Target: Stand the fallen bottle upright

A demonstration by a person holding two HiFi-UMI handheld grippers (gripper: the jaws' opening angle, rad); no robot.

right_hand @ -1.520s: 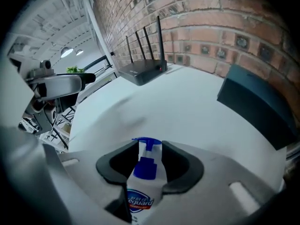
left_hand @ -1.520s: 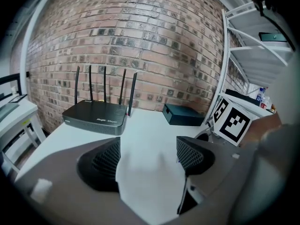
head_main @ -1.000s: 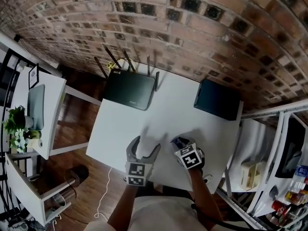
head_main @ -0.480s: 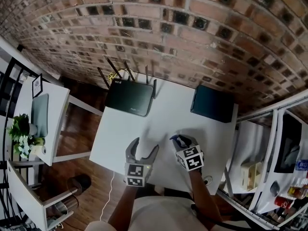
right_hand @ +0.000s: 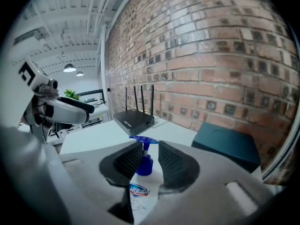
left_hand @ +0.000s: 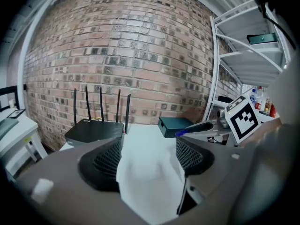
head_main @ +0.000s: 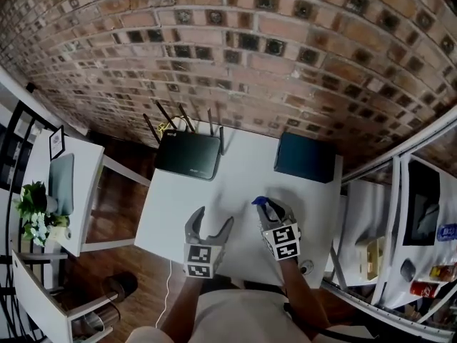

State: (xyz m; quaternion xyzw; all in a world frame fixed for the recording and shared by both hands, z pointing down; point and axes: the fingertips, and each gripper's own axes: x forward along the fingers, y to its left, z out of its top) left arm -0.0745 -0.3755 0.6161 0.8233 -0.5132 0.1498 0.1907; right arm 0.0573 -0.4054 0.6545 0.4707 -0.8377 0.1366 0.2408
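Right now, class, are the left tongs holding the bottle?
No: the left tongs stand apart over the bare white table, while the blue-capped bottle sits gripped in the right tongs.

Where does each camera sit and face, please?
Head view: on the person's head, looking down at the table; forearms, left gripper and right gripper show.
Left gripper view: on the left gripper, facing the wall past open, empty jaws.
Right gripper view: on the right gripper, looking toward the router; jaws clamp the bottle.
Shared by gripper views: router, dark box.
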